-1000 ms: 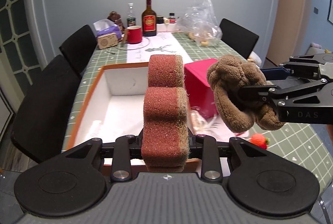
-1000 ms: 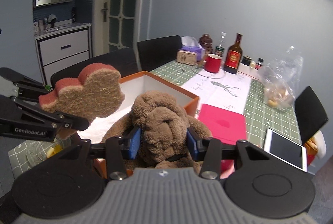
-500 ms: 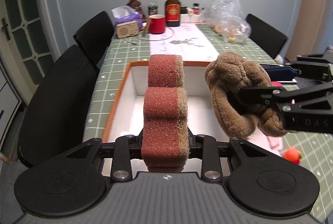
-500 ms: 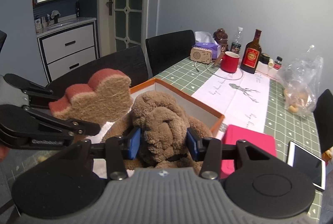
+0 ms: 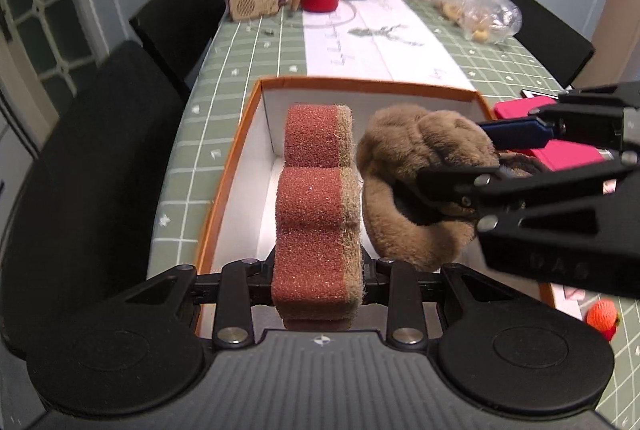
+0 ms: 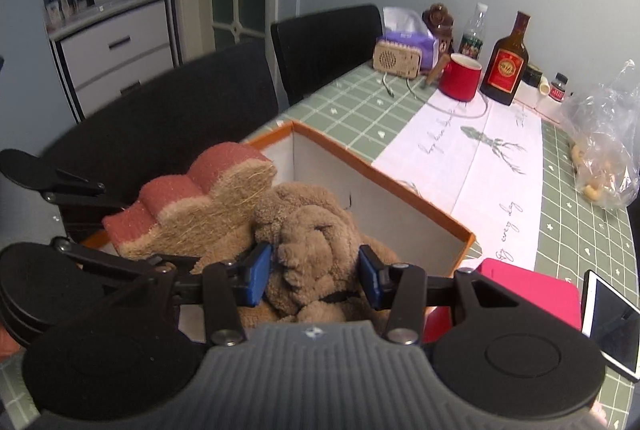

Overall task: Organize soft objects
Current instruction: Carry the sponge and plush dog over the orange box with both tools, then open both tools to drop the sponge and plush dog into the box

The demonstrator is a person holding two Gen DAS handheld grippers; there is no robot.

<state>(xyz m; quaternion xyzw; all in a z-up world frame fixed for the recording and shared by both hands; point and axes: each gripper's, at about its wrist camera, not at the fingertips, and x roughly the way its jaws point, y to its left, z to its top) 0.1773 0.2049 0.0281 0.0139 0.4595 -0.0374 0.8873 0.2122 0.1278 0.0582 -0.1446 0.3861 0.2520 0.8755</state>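
Both grippers carry soft things above the orange-rimmed white cardboard box (image 5: 224, 186).

The left gripper (image 5: 318, 270) clamps a wavy red-and-tan scouring sponge (image 5: 316, 206); the right gripper (image 6: 316, 272) squeezes a brown plush toy (image 6: 316, 242), perhaps a dog.

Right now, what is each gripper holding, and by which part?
Left gripper clamps the red-brown sponge at its near end. Right gripper squeezes the brown plush toy across its middle, above the box.

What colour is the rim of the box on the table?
Orange, with white inner walls. The box rim shows best in the left wrist view.
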